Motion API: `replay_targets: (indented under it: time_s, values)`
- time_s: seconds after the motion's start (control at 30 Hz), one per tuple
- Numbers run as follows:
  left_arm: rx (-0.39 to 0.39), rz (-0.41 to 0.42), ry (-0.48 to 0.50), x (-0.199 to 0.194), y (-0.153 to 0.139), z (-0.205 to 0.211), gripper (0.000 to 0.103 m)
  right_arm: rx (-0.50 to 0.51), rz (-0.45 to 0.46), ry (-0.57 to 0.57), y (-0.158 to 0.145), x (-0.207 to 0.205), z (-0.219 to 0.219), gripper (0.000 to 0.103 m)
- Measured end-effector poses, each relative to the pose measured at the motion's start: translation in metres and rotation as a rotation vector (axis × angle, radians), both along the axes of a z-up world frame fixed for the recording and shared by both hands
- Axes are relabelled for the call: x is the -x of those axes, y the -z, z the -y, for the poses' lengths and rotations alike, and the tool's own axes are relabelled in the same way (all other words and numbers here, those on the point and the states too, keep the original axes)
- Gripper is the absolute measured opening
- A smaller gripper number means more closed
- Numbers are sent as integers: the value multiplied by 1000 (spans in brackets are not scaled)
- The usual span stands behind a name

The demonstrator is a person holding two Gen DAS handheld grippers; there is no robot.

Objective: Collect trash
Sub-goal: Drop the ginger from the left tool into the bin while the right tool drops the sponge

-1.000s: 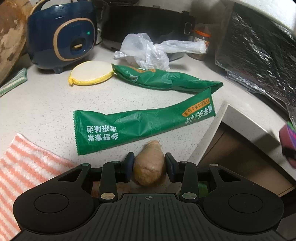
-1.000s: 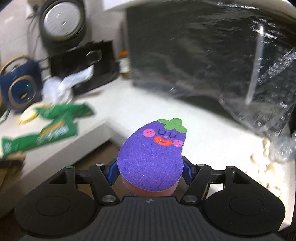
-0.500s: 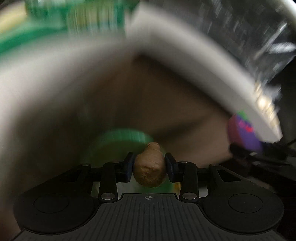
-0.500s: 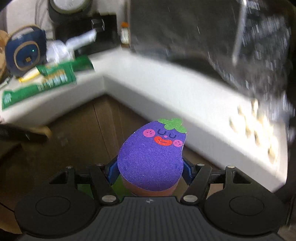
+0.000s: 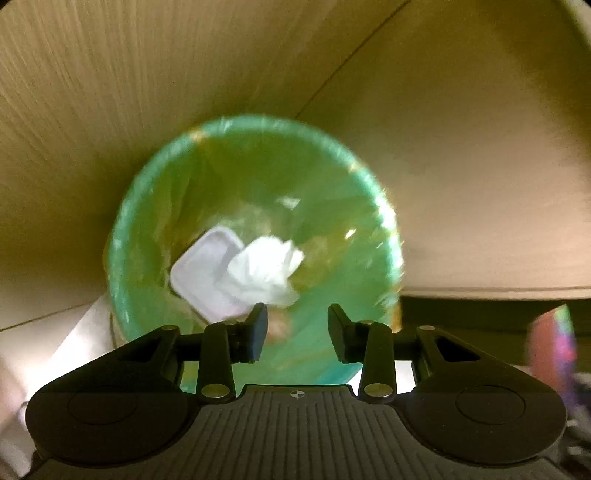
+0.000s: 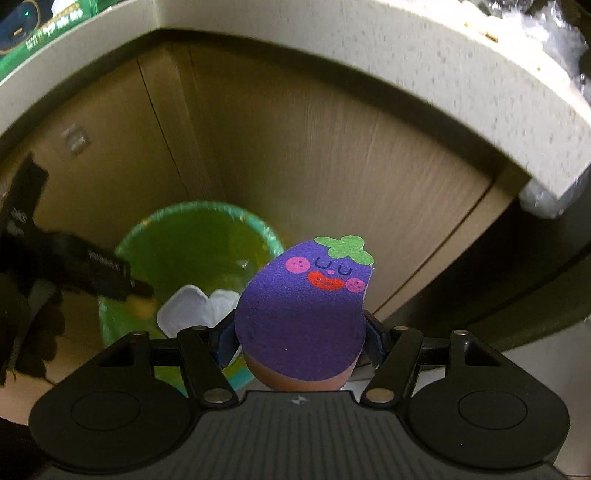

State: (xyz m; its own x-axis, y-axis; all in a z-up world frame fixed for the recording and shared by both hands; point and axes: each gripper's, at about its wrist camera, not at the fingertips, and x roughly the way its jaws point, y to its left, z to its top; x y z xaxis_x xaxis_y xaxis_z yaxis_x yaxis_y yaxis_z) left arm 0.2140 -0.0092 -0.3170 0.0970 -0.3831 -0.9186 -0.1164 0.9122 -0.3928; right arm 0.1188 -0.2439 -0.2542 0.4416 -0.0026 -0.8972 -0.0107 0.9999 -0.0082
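A green-lined trash bin [image 5: 384, 206] stands on the floor against wooden cabinet doors; it also shows in the right wrist view [image 6: 147, 236]. Inside lie a white plastic lid [image 5: 201, 275] and a crumpled white tissue [image 5: 267, 271]. My left gripper [image 5: 297, 332] hangs open and empty over the bin. A brownish lump [image 5: 277, 326] lies blurred in the bin just past its left finger, and shows in the right wrist view [image 6: 142, 306] below that gripper [image 6: 122, 286]. My right gripper [image 6: 301, 341] is shut on a purple eggplant-shaped sponge [image 6: 306, 306], to the right of the bin.
Wooden cabinet doors [image 6: 314, 155] stand behind the bin under a speckled white countertop edge [image 6: 443, 74]. Green wrappers [image 6: 48, 29] lie on the counter at top left. Clear plastic [image 6: 546, 40] sits on the counter at top right.
Both grippers dropped from counter height to the bin below. My left gripper opened and let go of the brownish lump, which now lies in the bin. The right keeps the sponge.
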Motion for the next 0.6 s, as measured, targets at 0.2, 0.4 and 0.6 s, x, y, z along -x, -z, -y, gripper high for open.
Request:
replay_targets:
  time_s: [0.2, 0.4, 0.6]
  values:
    - [65, 133, 32, -5, -69, -9, 40, -46, -38, 19, 9, -12, -3, 66]
    - [133, 351, 96, -10, -169, -27, 40, -189, -125, 68, 28, -30, -18, 66]
    - [136, 546, 92, -12, -242, -76, 40, -384, -304, 168, 80, -61, -41, 66]
